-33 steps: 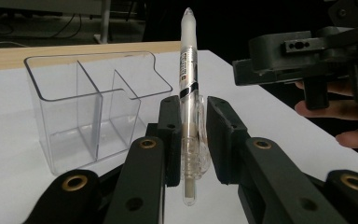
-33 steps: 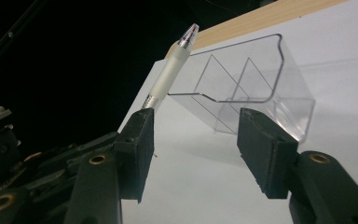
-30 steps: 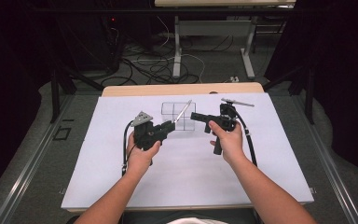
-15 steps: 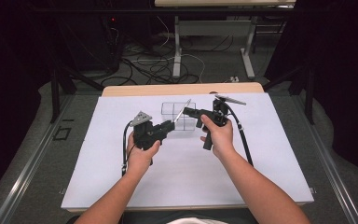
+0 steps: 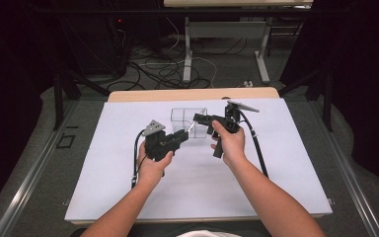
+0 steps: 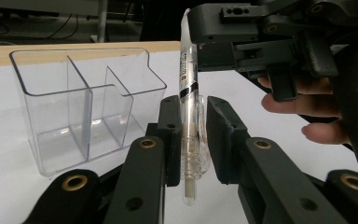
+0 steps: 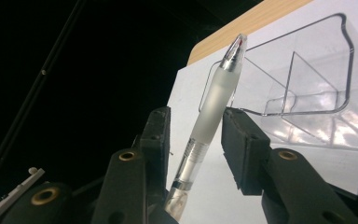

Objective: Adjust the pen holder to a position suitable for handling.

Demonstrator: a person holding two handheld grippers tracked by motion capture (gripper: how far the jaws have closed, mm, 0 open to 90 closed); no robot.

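From the high view, one white sheet (image 5: 276, 187) covered one table (image 5: 192, 94), whose wooden far edge showed beyond it. One clear box (image 5: 187, 121) stood on the far middle of the sheet. Two hands came in from the near side, each with one gripper. The left hand (image 5: 153, 165) held the left gripper (image 5: 181, 137) just near and left of the box, its jaws pointing right and far. The right hand (image 5: 232, 143) held the right gripper (image 5: 197, 117) at the box's right side, its jaws pointing left. One pen (image 5: 191, 127) showed as a thin pale line between the two grippers, just near the box. Two cables trailed back toward the near side, one from each gripper.

In the left gripper view, the pen (image 6: 189, 116) stood nearly upright between the two jaws of the left gripper (image 6: 189, 135); the left jaw touched it, while the right jaw stood slightly off, with a narrow gap. The pen's upper end met the right gripper (image 6: 223, 35) above. The box (image 6: 86, 107) stood to the left, with three compartments, all holding nothing.

In the right gripper view, the pen (image 7: 212, 116) leaned tip-up between the two jaws of the right gripper (image 7: 193, 135), which stood apart with gaps on both sides. The box (image 7: 307, 70) lay beyond on the right.
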